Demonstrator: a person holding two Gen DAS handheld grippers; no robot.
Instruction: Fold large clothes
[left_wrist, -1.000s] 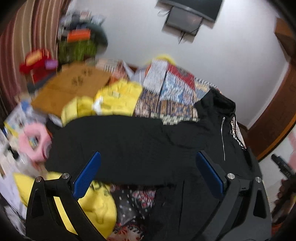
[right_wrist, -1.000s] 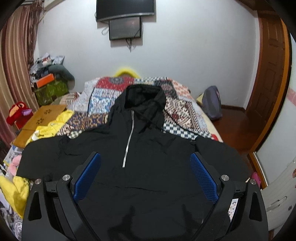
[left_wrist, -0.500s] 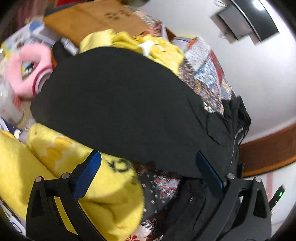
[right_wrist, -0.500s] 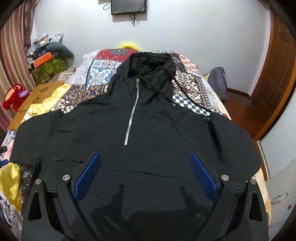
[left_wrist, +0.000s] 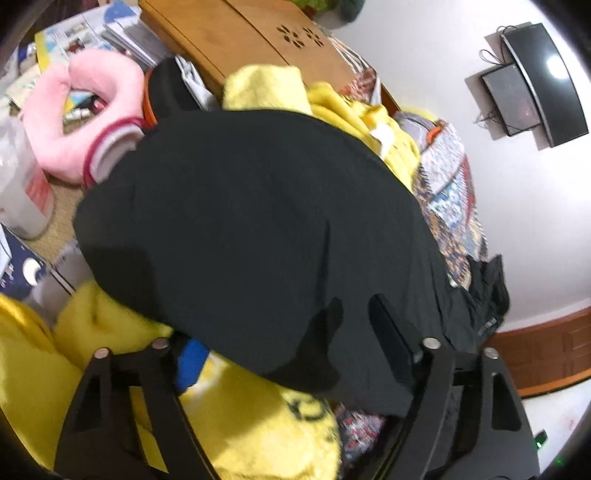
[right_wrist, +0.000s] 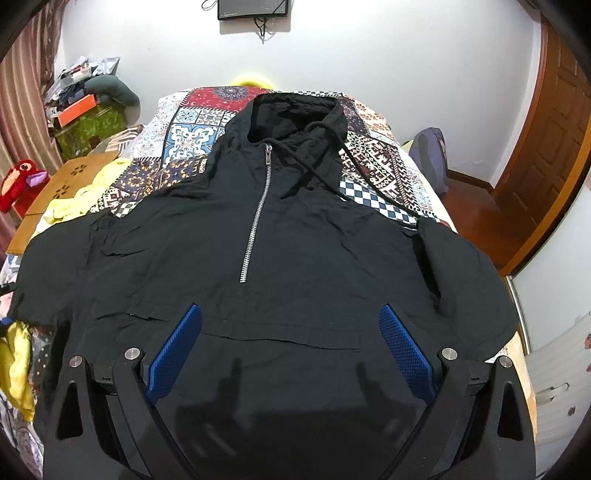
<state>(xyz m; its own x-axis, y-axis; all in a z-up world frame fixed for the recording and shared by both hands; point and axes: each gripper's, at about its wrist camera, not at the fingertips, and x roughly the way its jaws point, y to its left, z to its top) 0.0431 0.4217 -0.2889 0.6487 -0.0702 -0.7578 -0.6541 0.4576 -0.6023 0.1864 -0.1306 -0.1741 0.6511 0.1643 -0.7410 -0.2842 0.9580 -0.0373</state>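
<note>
Blue pads (right_wrist: 402, 354) line the two fingers of the right tool (right_wrist: 290, 354), which hangs with its jaws spread wide and empty just above the near hem of the black hoodie (right_wrist: 266, 266). The left tool (left_wrist: 291, 343) is also spread open, its left finger tucked under the edge of the hoodie's sleeve (left_wrist: 258, 229) and its right finger over the cloth, gripping nothing. The hoodie lies face up and spread flat on the bed (right_wrist: 192, 129), both sleeves reaching out sideways, the hood at the far end, a silver half-zip (right_wrist: 255, 218) running down the chest and a black drawstring (right_wrist: 332, 166) trailing to the right over the patchwork bedspread. Its fabric is matte black with shallow creases and a front pocket seam near the hem. Yellow cloth (left_wrist: 258, 424) sits bunched under and beside the left sleeve, with a pink cushion (left_wrist: 85, 122) and a wooden tabletop (left_wrist: 240, 33) further left. Beyond the bed stands a white wall with a dark screen (right_wrist: 253, 7) mounted on it, a brown wooden door (right_wrist: 546, 147) at the right, and a pile of boxes and clutter (right_wrist: 85, 110) in the far left corner beside a striped curtain (right_wrist: 22, 99).
</note>
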